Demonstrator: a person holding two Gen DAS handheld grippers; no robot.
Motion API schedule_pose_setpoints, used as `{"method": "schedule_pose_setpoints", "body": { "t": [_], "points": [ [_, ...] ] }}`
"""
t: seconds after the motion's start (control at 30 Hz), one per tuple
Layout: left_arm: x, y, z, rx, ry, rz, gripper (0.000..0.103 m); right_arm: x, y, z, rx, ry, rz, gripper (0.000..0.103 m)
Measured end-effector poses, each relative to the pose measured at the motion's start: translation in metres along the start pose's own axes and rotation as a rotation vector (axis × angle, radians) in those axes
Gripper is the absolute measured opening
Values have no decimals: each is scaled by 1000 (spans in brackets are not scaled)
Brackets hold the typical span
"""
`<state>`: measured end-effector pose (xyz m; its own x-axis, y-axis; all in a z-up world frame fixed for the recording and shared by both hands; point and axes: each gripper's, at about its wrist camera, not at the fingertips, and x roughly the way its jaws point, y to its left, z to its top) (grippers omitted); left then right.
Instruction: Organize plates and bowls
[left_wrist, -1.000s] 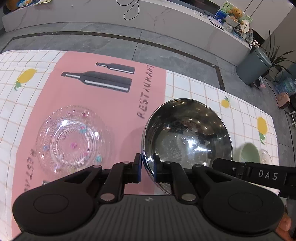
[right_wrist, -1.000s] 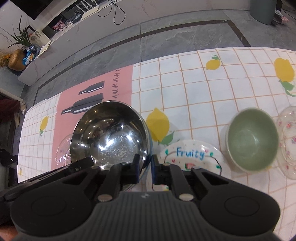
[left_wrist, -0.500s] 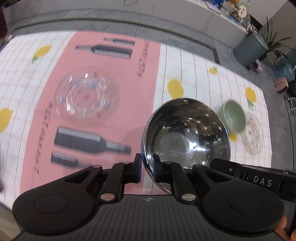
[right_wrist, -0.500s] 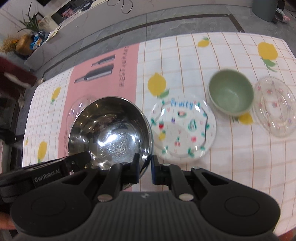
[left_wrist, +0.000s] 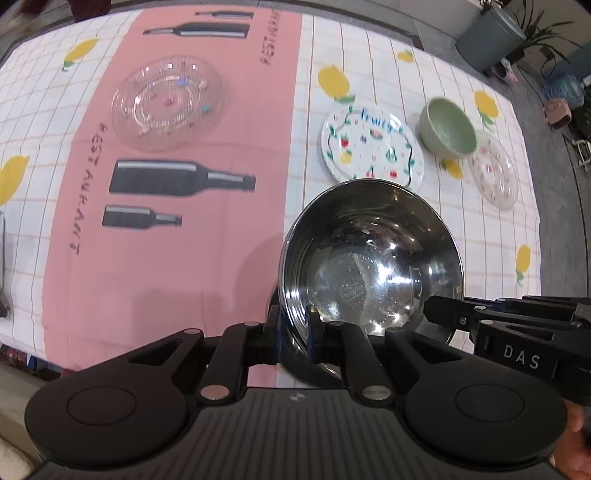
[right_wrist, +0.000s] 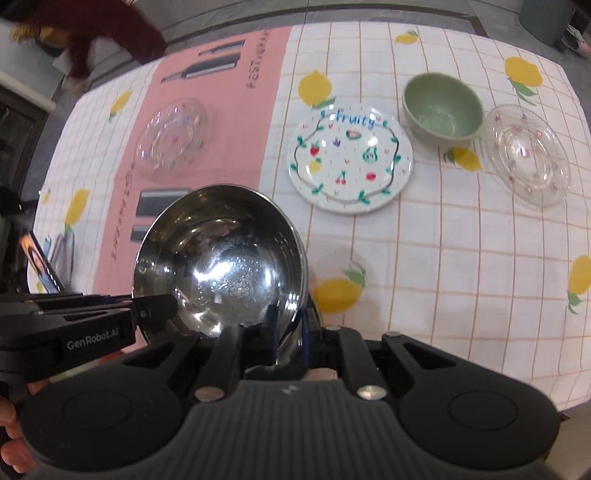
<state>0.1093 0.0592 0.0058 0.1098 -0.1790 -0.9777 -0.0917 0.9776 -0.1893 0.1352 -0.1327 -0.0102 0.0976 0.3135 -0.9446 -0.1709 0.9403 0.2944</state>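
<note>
Two grippers, left (left_wrist: 293, 338) & right (right_wrist: 288, 341), each pinching steel bowl (left_wrist: 371, 266) rim; bowl now raised higher off table (right_wrist: 424, 280), above near edge. Next prob. stacking w/ green bowl (right_wrist: 443, 107).

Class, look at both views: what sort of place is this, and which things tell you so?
Probably a staged dining table in a home or demo room: a lemon-print tablecloth laid with a "Fruity" plate and a green bowl, with grey floor tiles and potted plants beyond.

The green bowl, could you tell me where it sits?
In the right wrist view the green bowl sits upper right, between the Fruity plate and a clear glass plate.
</note>
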Motion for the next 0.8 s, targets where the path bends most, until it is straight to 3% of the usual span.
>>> {"method": "schedule_pose_setpoints", "body": {
  "t": [0.27,0.8],
  "points": [
    [19,-3,-16,35,64,43,14,21,5,-16,-31,81,-32,10],
    [39,-4,-14,70,95,95,14,48,18,-17,-101,138,-115,10]
  ]
}}
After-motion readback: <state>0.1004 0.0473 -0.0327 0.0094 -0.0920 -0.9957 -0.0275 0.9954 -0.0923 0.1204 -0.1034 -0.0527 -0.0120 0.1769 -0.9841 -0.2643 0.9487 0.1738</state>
